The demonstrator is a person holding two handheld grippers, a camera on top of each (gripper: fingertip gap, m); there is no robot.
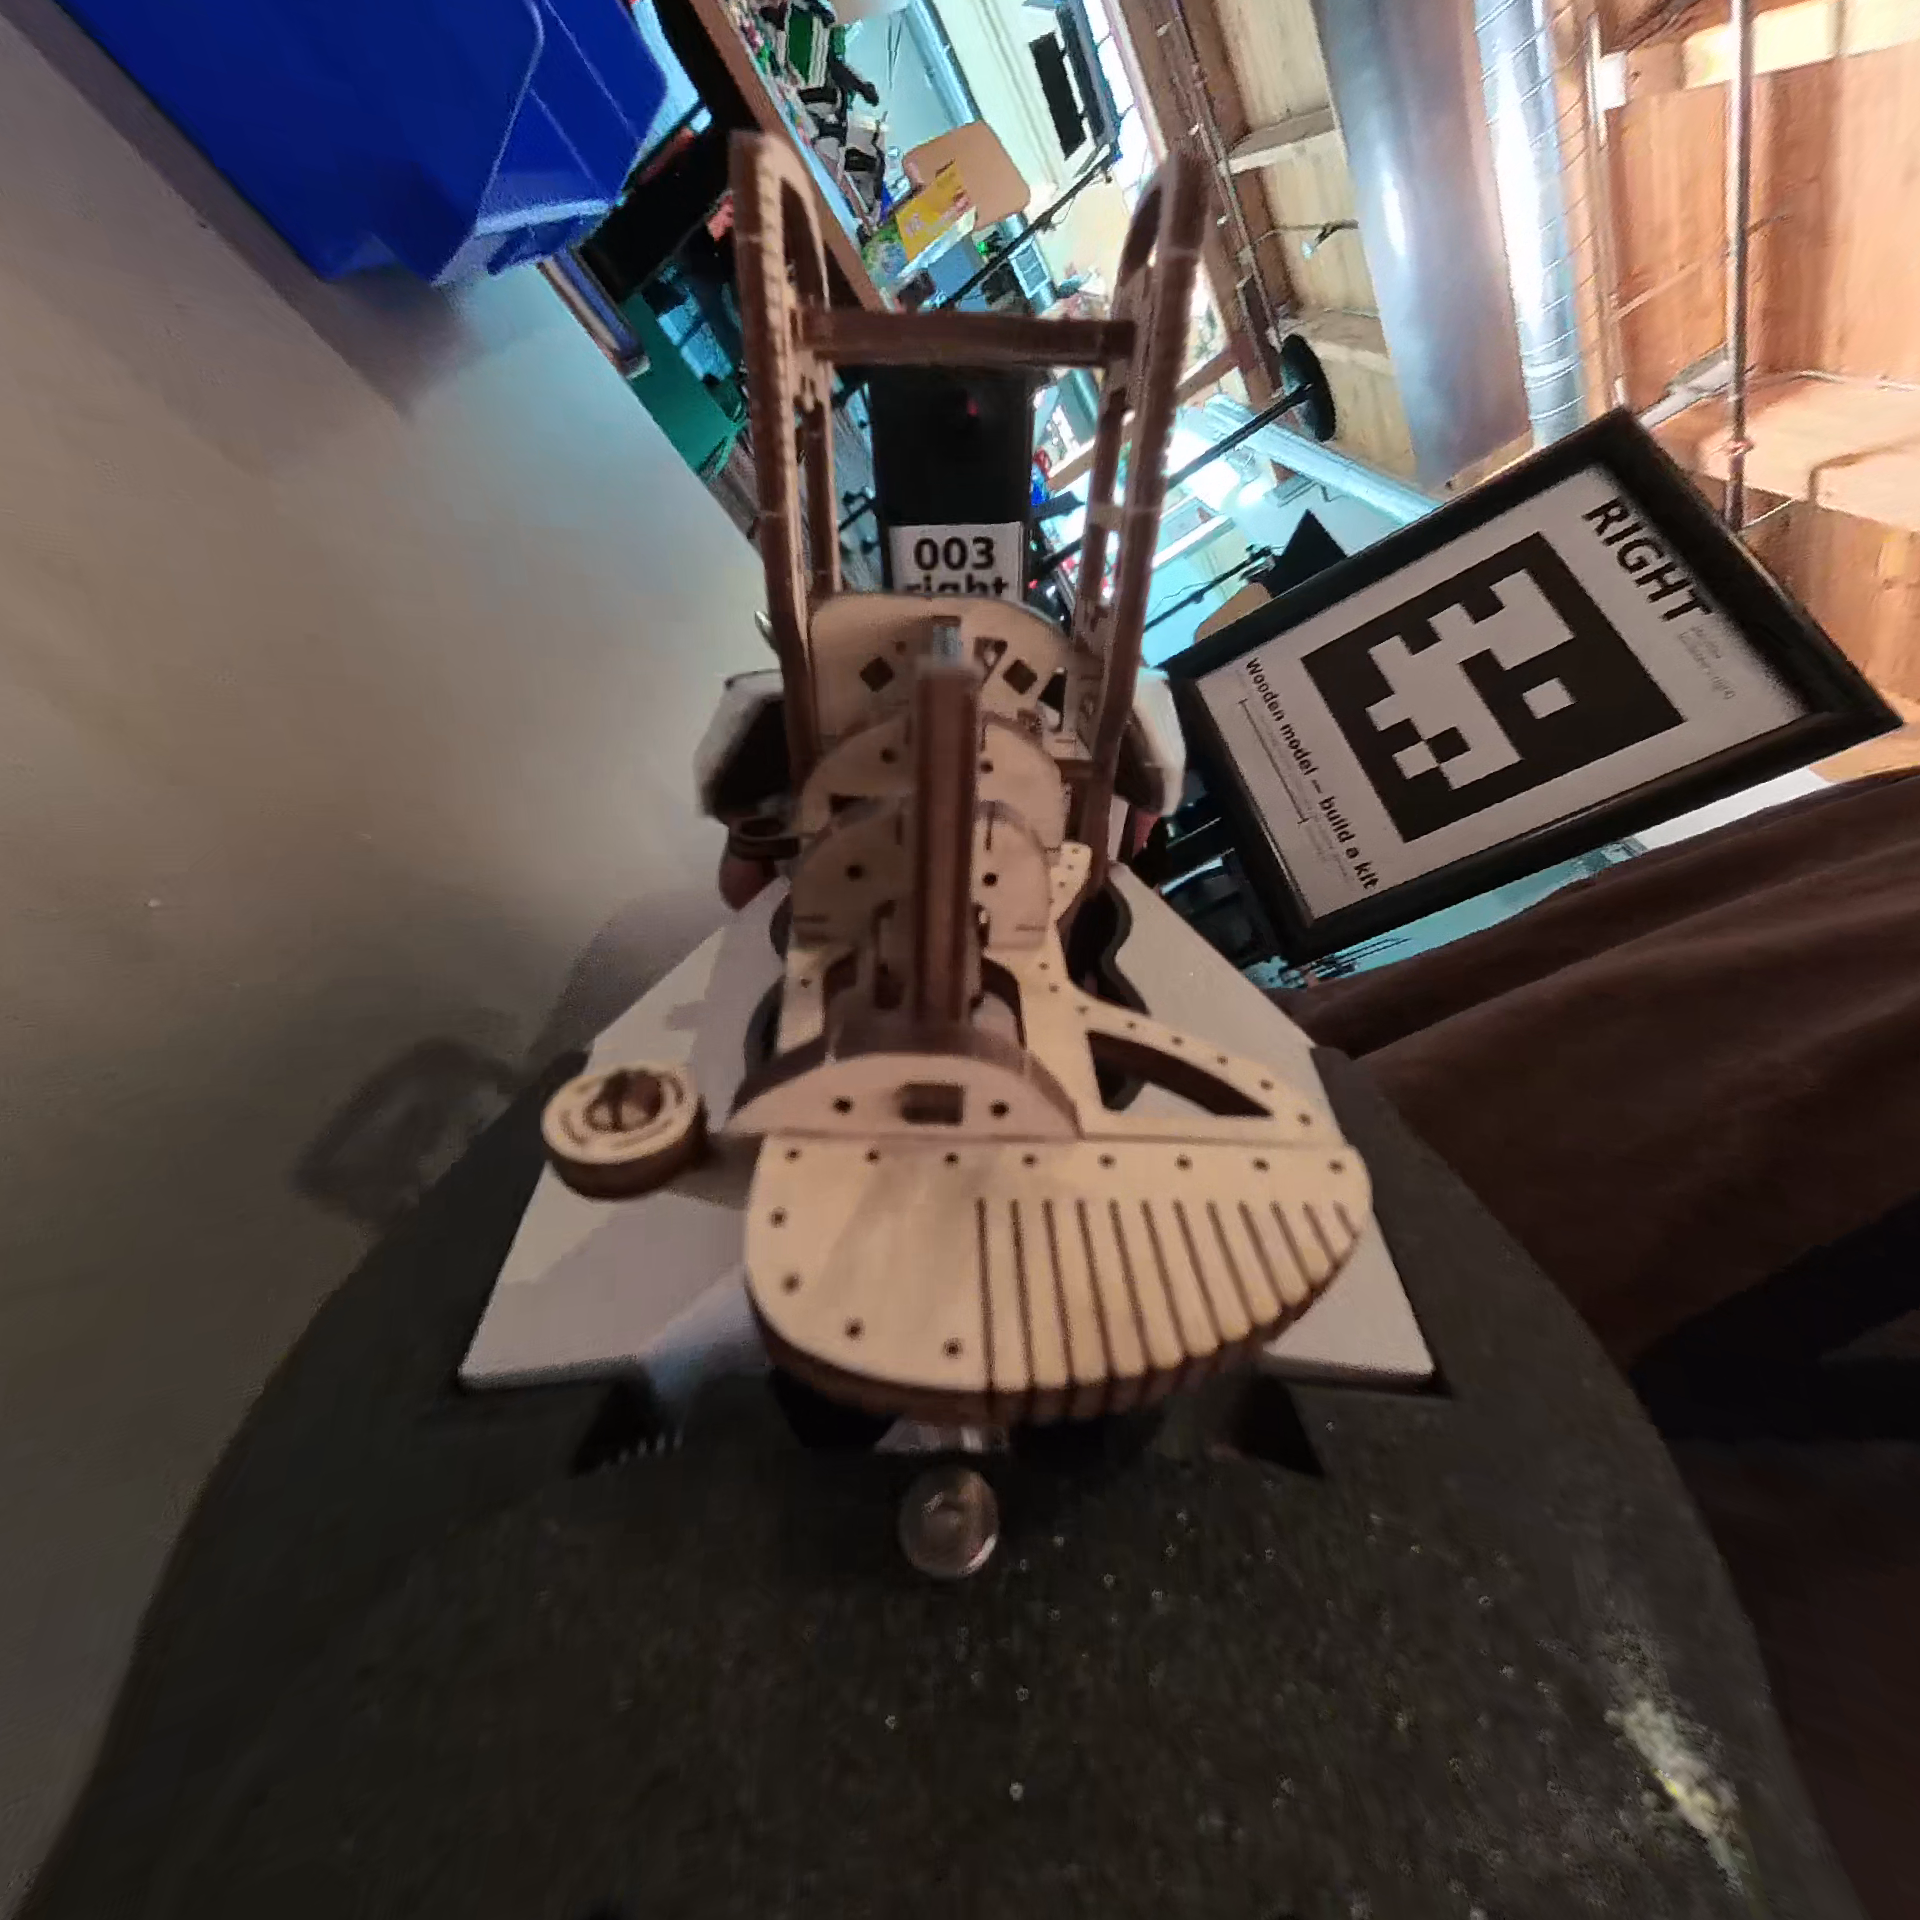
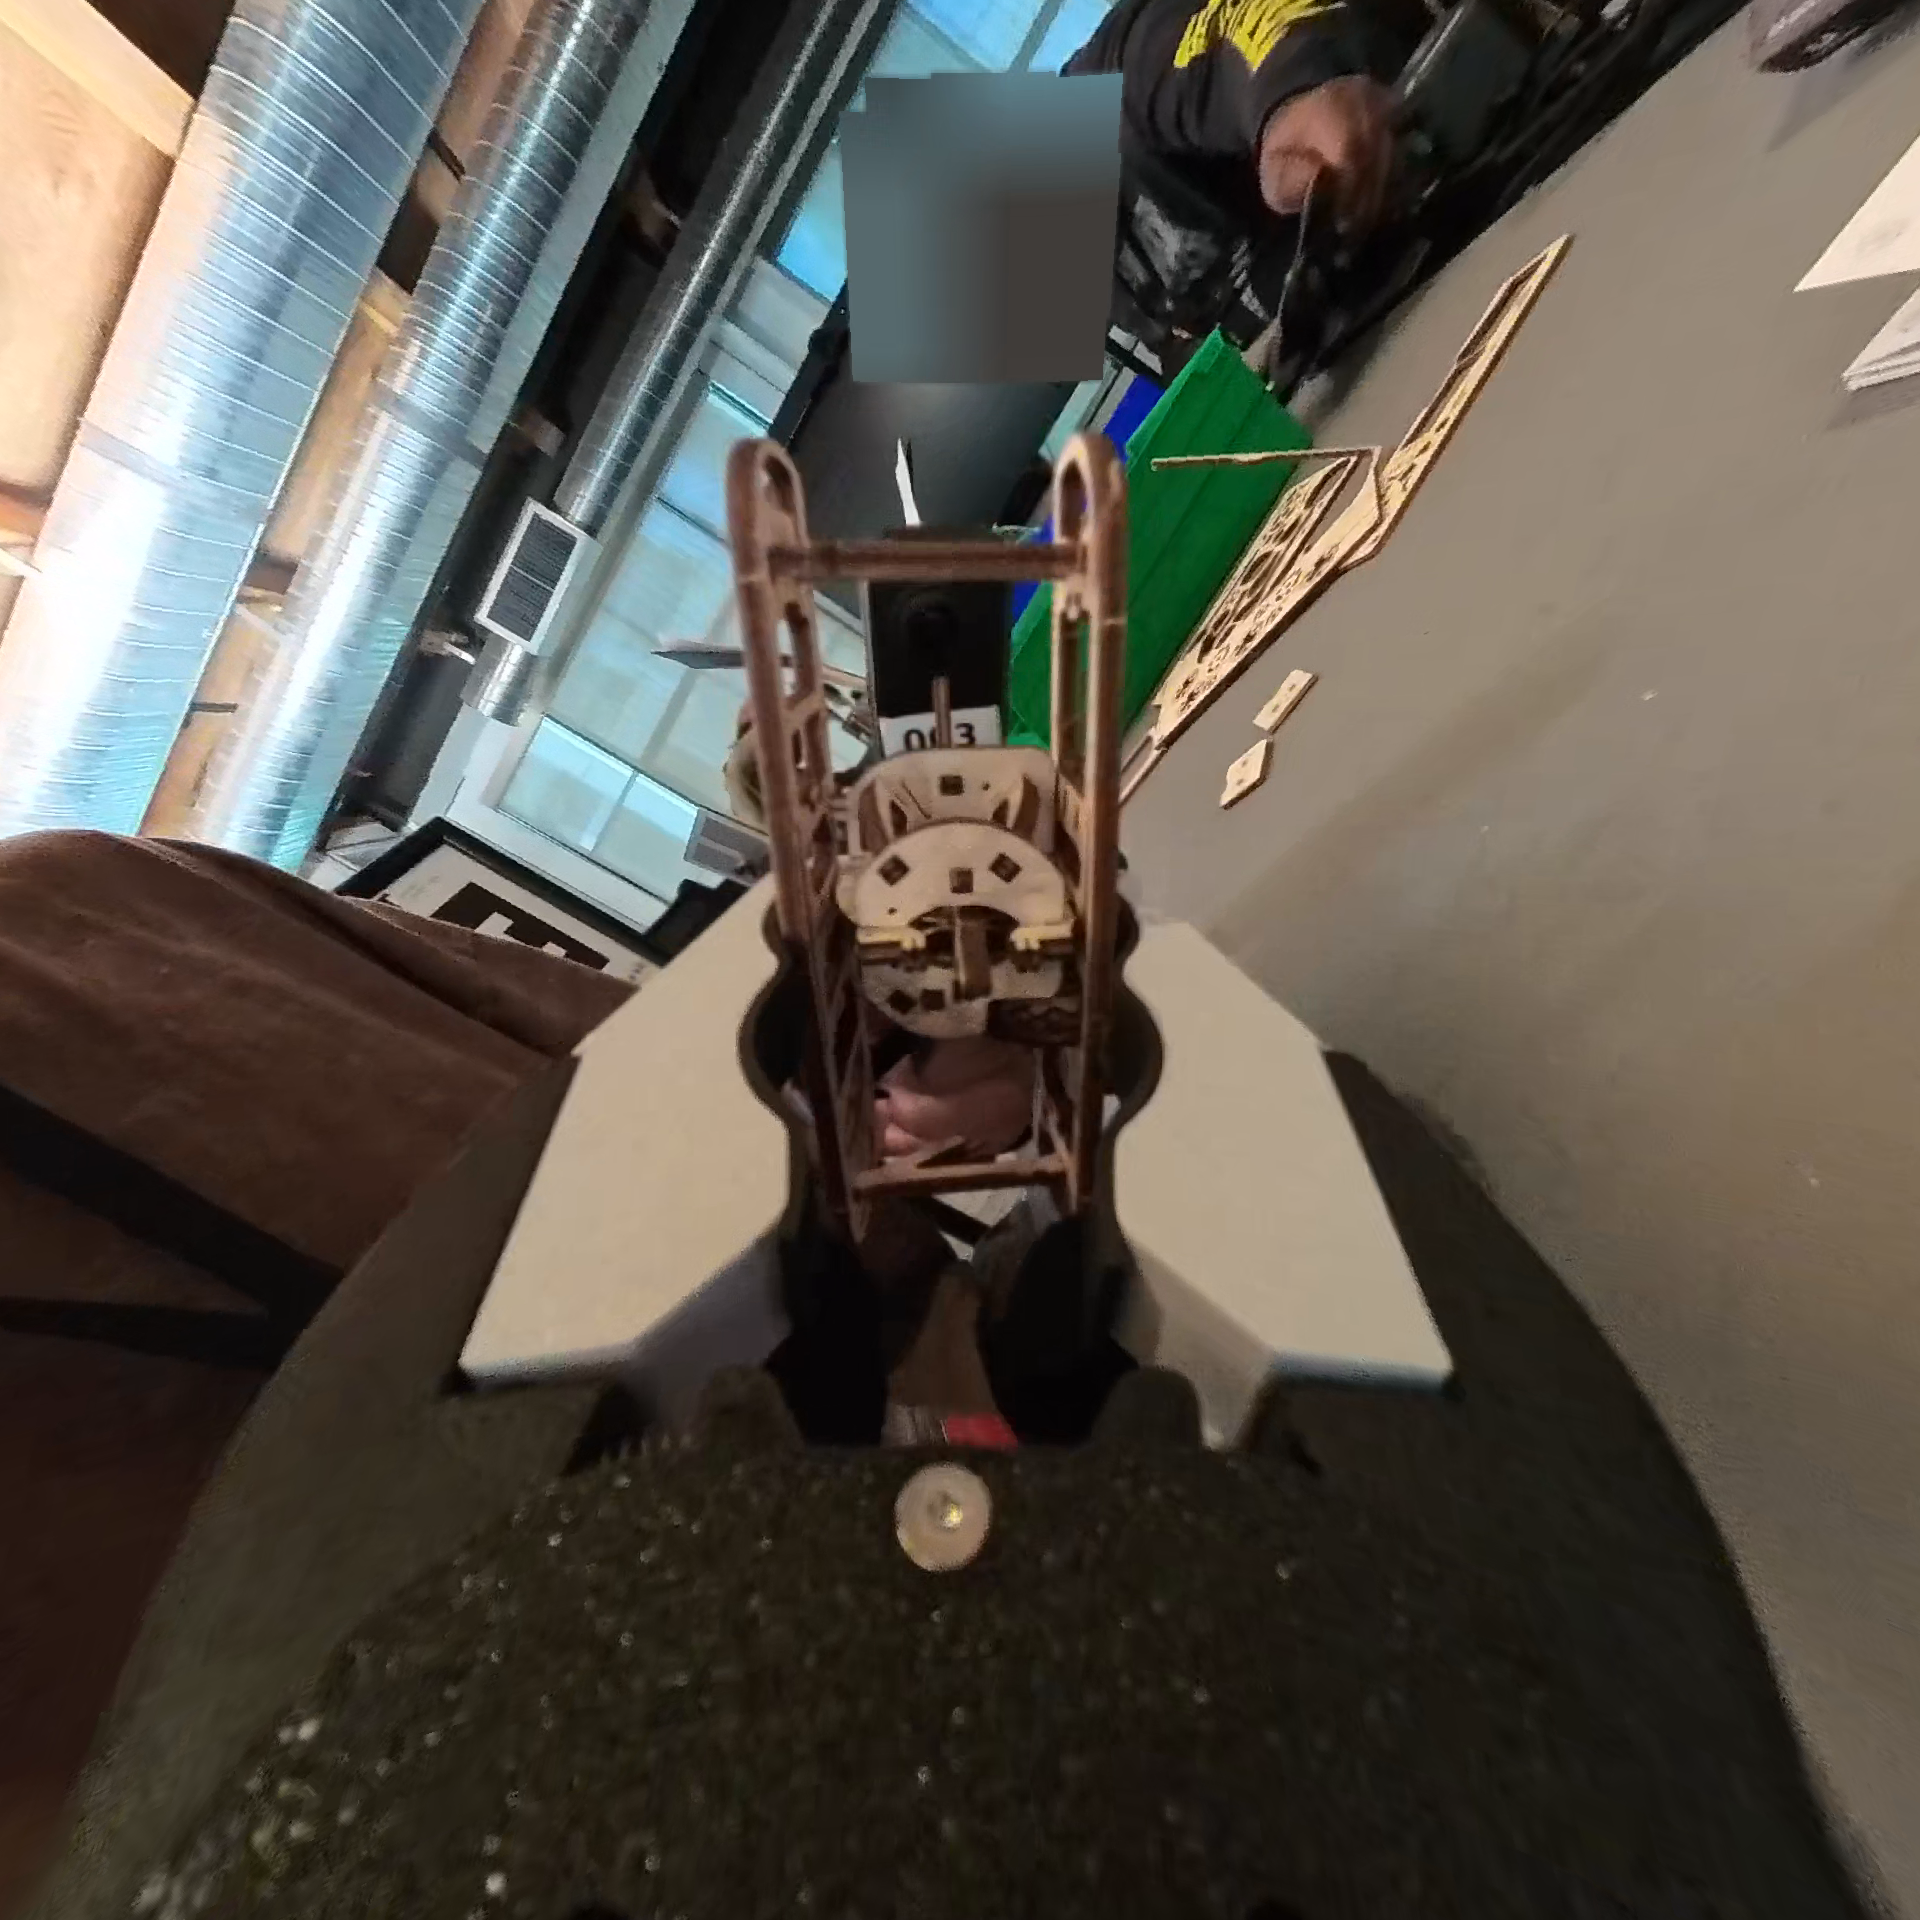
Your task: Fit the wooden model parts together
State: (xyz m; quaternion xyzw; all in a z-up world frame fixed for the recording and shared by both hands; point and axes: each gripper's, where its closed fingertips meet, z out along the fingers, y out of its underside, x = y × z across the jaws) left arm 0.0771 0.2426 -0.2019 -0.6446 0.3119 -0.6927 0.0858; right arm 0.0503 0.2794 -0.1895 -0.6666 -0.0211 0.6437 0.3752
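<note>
1. We see both grippers held up in the air facing each other, with the wooden model (image 1: 935, 935) between them, clear of the grey table (image 2: 1558, 935).
2. Left gripper (image 1: 935, 1382): its fingers are hidden under the model's pale fan-shaped plate (image 1: 1039, 1268), so we cannot tell whether they are together or clamped on the model. The plate sits right at the tool's front edge.
3. Right gripper (image 2: 951, 1299): the dark fingers (image 2: 1060, 1299) sit on either side of the lower end of the model's two-rail frame (image 2: 1086, 831). The contact itself is in shadow, so we cannot tell if they are clamped on it.
4. Model layout in the left wrist view: fan plate nearest, a central upright post (image 1: 945, 831), curved pale plates around it, and two dark arched rails (image 1: 774, 468) joined by a crossbar (image 1: 966, 338) at the far end.
5. A small round wooden wheel (image 1: 623, 1138) shows at the left of the fan plate, over the white finger plate; we cannot tell whether it is joined to the model.
6. In the right wrist view a round pale disc (image 2: 956, 935) sits between the rails.
7. On the table: laser-cut wooden sheets (image 2: 1299, 582) and two small loose pieces (image 2: 1262, 743), well apart from the model.
8. Background: a framed marker sign (image 1: 1507, 686), a blue bin (image 1: 364, 125), a green bin (image 2: 1174, 499), and a person's hand (image 2: 1330, 156) far off.
</note>
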